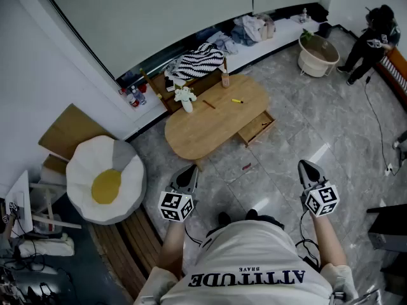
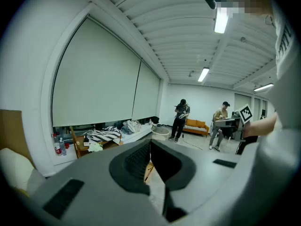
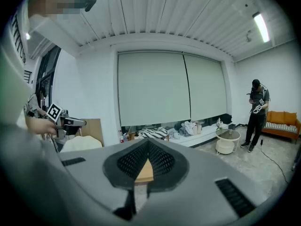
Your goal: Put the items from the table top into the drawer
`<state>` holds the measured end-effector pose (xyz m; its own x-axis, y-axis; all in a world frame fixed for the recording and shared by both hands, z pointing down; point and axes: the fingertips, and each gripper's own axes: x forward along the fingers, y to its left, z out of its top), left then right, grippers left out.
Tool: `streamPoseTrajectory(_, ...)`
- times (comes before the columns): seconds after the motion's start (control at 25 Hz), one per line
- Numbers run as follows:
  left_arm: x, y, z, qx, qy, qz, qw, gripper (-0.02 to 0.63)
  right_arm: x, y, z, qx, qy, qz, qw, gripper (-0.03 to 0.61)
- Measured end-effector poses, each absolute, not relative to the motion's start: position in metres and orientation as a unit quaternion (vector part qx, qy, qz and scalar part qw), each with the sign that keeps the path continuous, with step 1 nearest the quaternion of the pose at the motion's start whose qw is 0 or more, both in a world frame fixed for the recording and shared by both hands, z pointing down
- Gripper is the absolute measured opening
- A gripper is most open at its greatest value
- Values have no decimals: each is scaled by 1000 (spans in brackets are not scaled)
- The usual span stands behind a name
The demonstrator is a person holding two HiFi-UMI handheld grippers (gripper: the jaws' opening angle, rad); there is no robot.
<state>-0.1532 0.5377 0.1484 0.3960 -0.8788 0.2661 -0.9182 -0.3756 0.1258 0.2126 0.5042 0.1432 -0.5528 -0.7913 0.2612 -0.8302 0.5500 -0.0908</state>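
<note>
An oval wooden table (image 1: 210,132) stands a few steps ahead of me, its drawer (image 1: 257,129) pulled open on the right side. On its top lie a yellow marker (image 1: 236,100) and a reddish pen (image 1: 209,104), with a brown bottle (image 1: 224,78) and a small white soft toy (image 1: 185,97) nearer the far edge. A small red thing (image 1: 247,166) lies on the floor in front of the table. My left gripper (image 1: 189,169) and right gripper (image 1: 306,165) are held out short of the table, both shut and empty. A sliver of the wooden table (image 3: 145,171) shows past the right jaws.
A fried-egg cushion (image 1: 105,180) and cardboard (image 1: 70,132) lie at the left. Behind the table a ledge holds a striped cloth (image 1: 200,61) and clothes. A round beige tub (image 1: 318,54) and a standing person (image 1: 372,37) are at the far right. A cable (image 1: 379,126) runs across the tiled floor.
</note>
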Motion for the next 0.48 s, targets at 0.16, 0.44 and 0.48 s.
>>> streamPoseTrajectory(0.16, -151, 536, 148, 827, -543, 80, 126, 21, 212, 503, 144, 461, -876, 102, 97, 20)
streamPoseTrajectory(0.44, -143, 533, 147, 827, -542, 84, 124, 21, 218, 498, 143, 459, -878, 103, 93, 20)
streamPoseTrajectory(0.48, -141, 533, 147, 827, -543, 84, 124, 21, 220, 497, 143, 459, -878, 103, 93, 20)
